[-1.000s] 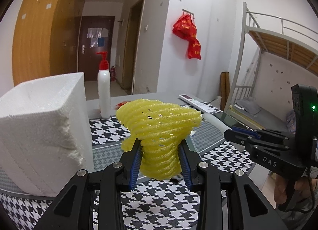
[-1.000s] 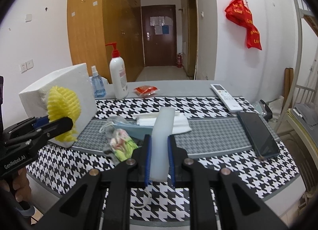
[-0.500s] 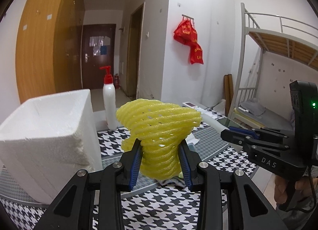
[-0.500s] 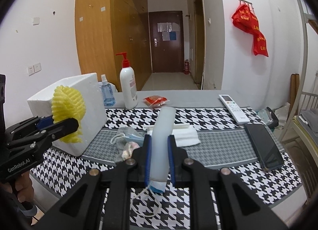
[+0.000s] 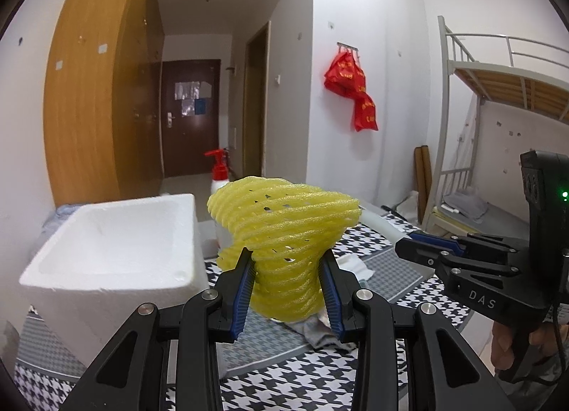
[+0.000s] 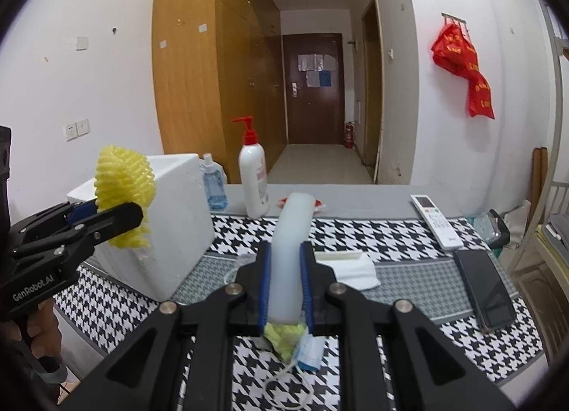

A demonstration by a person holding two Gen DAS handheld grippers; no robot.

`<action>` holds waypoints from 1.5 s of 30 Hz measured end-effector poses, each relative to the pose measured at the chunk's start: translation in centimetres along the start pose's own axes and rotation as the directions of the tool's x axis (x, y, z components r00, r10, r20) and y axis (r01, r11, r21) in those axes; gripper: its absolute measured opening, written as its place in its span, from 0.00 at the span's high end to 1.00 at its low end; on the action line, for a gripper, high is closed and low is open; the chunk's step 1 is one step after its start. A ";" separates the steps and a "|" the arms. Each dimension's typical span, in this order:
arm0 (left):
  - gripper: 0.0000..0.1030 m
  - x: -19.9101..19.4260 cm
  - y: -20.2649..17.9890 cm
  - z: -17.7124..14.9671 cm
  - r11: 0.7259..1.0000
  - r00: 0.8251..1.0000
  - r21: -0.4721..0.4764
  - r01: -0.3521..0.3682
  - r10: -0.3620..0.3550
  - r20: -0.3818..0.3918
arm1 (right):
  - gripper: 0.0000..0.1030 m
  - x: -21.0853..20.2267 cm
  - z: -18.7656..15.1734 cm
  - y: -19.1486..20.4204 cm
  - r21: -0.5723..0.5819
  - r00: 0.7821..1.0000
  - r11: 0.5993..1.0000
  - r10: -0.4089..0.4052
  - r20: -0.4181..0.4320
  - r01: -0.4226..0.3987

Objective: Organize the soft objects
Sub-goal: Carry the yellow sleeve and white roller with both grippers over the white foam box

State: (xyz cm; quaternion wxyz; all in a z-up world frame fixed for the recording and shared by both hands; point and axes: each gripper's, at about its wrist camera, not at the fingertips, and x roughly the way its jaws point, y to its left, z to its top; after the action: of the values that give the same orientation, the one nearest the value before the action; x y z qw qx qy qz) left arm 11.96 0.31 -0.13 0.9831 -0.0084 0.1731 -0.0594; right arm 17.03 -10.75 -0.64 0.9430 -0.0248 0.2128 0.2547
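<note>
Your left gripper (image 5: 287, 290) pinches the yellow foam mesh sleeve (image 5: 284, 233) beside the open white styrofoam box (image 5: 106, 251), your right gripper (image 6: 285, 286) clamps the pale foam tube (image 6: 290, 251) above the table, both seemingly box-bound.

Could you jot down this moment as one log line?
left claw: grips yellow foam net | right claw: grips white foam tube | foam box: open

Yellow foam net (image 5: 284, 251) between blue pads (image 5: 243, 292)
</note>
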 end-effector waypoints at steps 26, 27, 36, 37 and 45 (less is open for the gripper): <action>0.63 -4.4 3.3 2.4 0.980 0.977 -0.042 -0.195 0.197 0.076 | 0.81 0.3 3.5 5.0 -0.094 0.987 0.987 0.139 0.075 -0.132; 0.63 -4.6 3.3 2.4 0.979 0.976 -0.042 -0.200 0.203 0.081 | 0.81 0.3 3.7 5.2 -0.099 0.986 0.985 0.147 0.078 -0.139; 0.63 -6.3 3.9 2.8 0.967 0.961 -0.051 -0.250 0.254 0.106 | 0.81 0.2 4.3 6.9 -0.127 0.976 0.975 0.195 0.094 -0.183; 0.63 -6.3 3.9 2.9 0.965 0.959 -0.054 -0.257 0.262 0.108 | 0.81 0.2 4.4 7.1 -0.131 0.975 0.974 0.200 0.095 -0.187; 0.63 -7.2 5.1 2.9 0.953 0.947 -0.072 -0.295 0.301 0.112 | 0.81 0.6 5.0 8.2 -0.142 0.966 0.965 0.237 0.103 -0.221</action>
State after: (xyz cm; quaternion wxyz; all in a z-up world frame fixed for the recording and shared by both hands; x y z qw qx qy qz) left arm 6.77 6.27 4.84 0.9889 -0.0123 0.1138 0.0951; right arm 15.45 -2.56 4.13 0.9146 -0.0458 0.1408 0.3764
